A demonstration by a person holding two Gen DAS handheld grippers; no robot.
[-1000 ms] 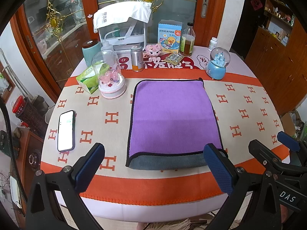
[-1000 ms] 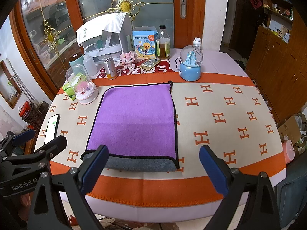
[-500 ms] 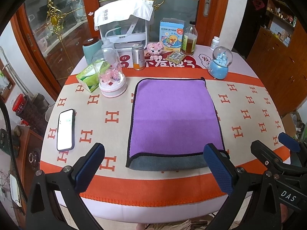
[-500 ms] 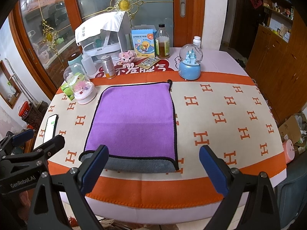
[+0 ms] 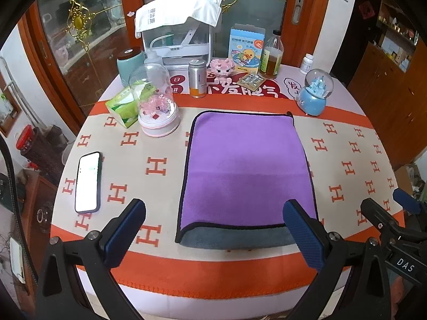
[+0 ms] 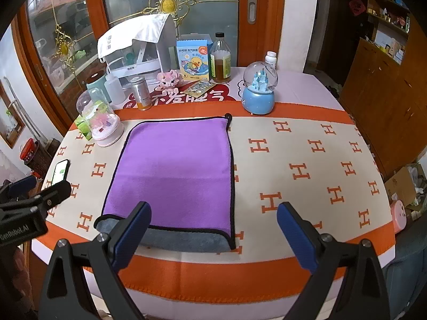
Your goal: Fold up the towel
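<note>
Claws, left (image 5: 213, 233) and right (image 6: 213, 230), gape wide above towel (image 5: 248, 170), touching nothing.

2 wrist views from the near table (image 5: 213, 288) edge, facing the door, both sharing the towel (image 5: 248, 170).

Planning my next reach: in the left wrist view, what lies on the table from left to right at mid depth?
Phone → green tissue pack → pink-based glass dome → purple towel → blue snow globe.
</note>
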